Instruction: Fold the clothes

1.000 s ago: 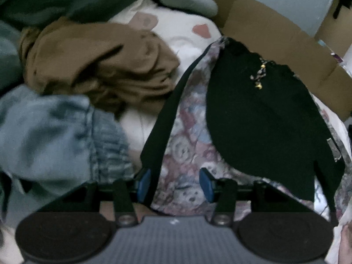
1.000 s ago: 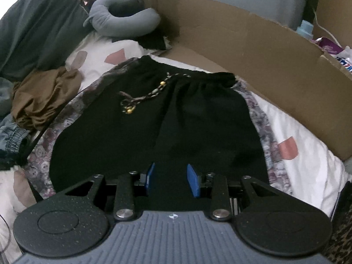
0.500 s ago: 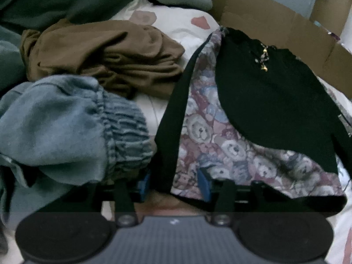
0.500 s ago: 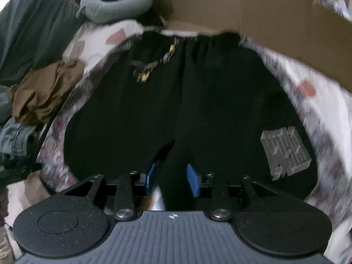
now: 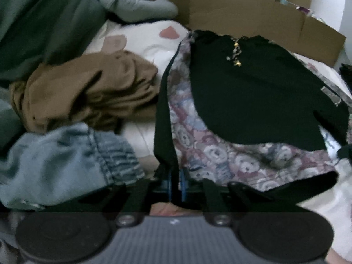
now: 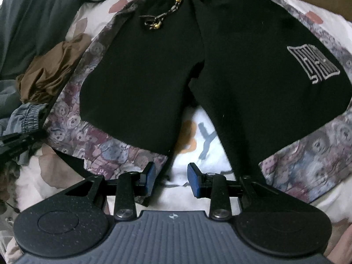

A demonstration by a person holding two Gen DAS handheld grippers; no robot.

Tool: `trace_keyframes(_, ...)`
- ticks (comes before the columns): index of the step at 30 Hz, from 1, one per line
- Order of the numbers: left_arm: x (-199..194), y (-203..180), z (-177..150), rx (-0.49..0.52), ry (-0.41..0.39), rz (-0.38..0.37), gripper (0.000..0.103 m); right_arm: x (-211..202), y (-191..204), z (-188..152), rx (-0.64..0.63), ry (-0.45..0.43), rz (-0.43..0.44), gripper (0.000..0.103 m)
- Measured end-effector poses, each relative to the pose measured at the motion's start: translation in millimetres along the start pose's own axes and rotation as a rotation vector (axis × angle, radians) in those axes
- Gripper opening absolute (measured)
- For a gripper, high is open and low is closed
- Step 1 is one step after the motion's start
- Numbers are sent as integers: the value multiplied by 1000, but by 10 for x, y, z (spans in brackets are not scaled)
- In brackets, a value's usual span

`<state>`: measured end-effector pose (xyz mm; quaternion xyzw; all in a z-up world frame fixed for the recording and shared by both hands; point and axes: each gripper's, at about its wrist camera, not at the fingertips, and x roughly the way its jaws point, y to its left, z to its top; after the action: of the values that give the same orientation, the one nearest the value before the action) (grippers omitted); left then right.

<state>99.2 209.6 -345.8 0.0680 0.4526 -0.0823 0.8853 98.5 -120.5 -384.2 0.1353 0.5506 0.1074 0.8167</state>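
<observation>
From where I stand, the black shorts [image 6: 231,50] lie spread flat on a bear-print cloth [image 6: 103,140] across the bed, waistband at twelve o'clock, leg openings toward six. A beaded drawstring [image 6: 164,15] trails down from the waistband at about eleven, and a grey woven patch [image 6: 313,63] sits on the leg at two o'clock.

The left gripper [image 5: 175,183] is closing its jaws, nearly pressed together, with the black edge strip [image 5: 164,118] of the bear-print cloth caught between the blue pads; that strip runs taut up toward twelve. In its view the shorts [image 5: 246,96] lie at one o'clock.

The right gripper [image 6: 171,179] hangs over the gap between the two leg hems, its blue pads spread partway with nothing between them, only the white bedsheet [image 6: 206,132] beneath.

At nine to ten o'clock of the shorts lies a crumpled brown garment [image 5: 88,90], and nearer, at eight, a bunched pale denim piece [image 5: 66,160]. A grey neck pillow [image 5: 136,6] and cardboard panels [image 5: 253,19] line the far edge.
</observation>
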Motion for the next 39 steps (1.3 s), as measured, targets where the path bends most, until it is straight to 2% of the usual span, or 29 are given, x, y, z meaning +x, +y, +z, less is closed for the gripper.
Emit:
trace_keyframes(6,-169,115,177,-18,3,7,8,86,-47,-122,39,16,51,39)
trace_keyframes(10,-144,276,202,-35,25,39,8,138,-133,-164,112,15,68,39)
trace_keyframes(17,-67,409,191,-26,51,42,8,299,-150,-240,187,19,114,39)
trace_keyframes(22,-47,440,168,-43,51,38,7,398,-102,-271,215,15,130,39)
trace_keyframes(25,-59,476,186,-66,43,33,7,394,-96,-287,255,30,172,40)
trace_keyframes(31,-119,603,293,-161,23,3,7,239,-133,-327,321,10,211,40)
trace_keyframes(39,-103,673,384,-140,20,20,7,391,-190,-376,400,31,236,39)
